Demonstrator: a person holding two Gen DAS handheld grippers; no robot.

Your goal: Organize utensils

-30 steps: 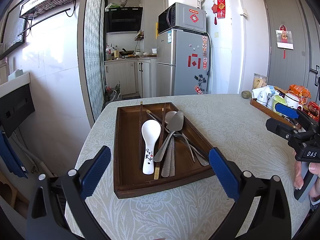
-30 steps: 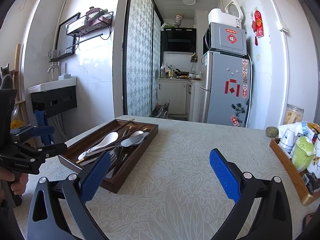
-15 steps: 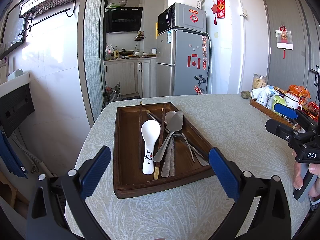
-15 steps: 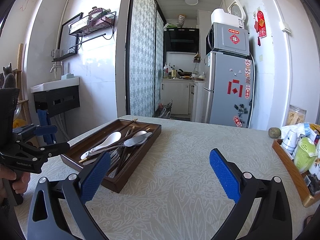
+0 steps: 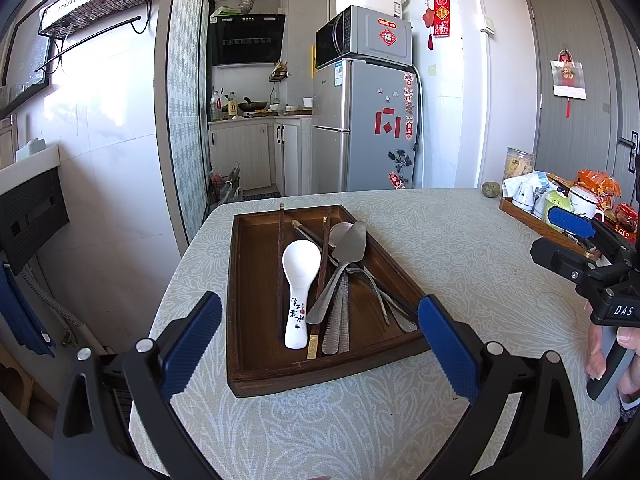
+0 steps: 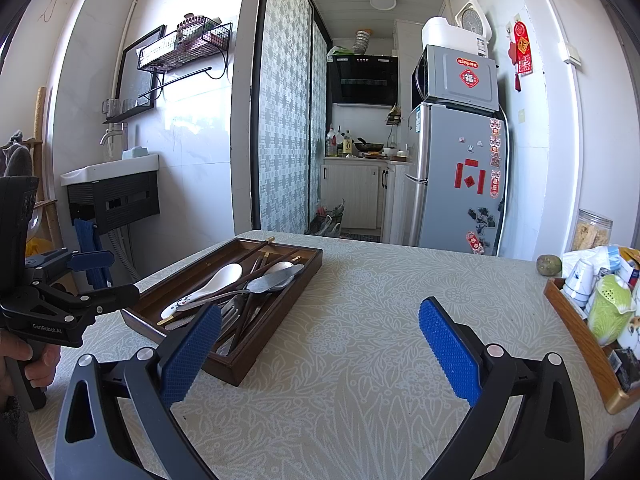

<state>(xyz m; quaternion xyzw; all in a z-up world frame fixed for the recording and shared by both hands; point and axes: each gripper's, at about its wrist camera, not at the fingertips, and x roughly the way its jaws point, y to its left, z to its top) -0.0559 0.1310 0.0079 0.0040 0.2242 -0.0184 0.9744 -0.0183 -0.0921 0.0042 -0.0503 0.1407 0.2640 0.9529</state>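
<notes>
Utensils (image 5: pixel 320 280) lie heaped in a wooden tray (image 5: pixel 248 300) on the desk (image 5: pixel 460 248), at twelve o'clock from the left tongs (image 5: pixel 320 344). From the right tongs (image 6: pixel 320 344) the tray sits at ten o'clock. Both tongs gape wide, gripping nothing.

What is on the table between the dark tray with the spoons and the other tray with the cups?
Nothing. In the right wrist view, only bare patterned tablecloth lies between the dark wooden tray and the cup tray.
</notes>
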